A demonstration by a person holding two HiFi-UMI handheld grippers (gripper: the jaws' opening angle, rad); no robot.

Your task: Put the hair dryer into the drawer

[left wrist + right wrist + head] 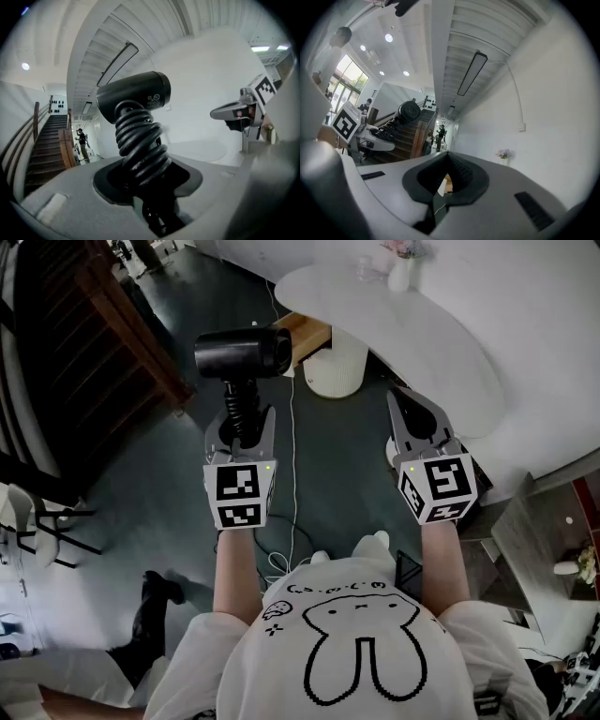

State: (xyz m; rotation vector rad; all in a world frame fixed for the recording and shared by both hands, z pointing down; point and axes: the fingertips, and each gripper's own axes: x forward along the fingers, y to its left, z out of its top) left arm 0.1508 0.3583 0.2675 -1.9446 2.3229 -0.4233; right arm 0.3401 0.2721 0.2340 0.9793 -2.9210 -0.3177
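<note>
One black hair dryer stands above the fingers of the left gripper, which clamp its cord-wound handle; the right gripper has fingers closed, empty (no drawer visible); stowing remains.

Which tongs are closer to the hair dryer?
Left. The left tongs grip the hair dryer by its cord-wrapped handle; the right tongs sit shut and empty off to its right.
</note>
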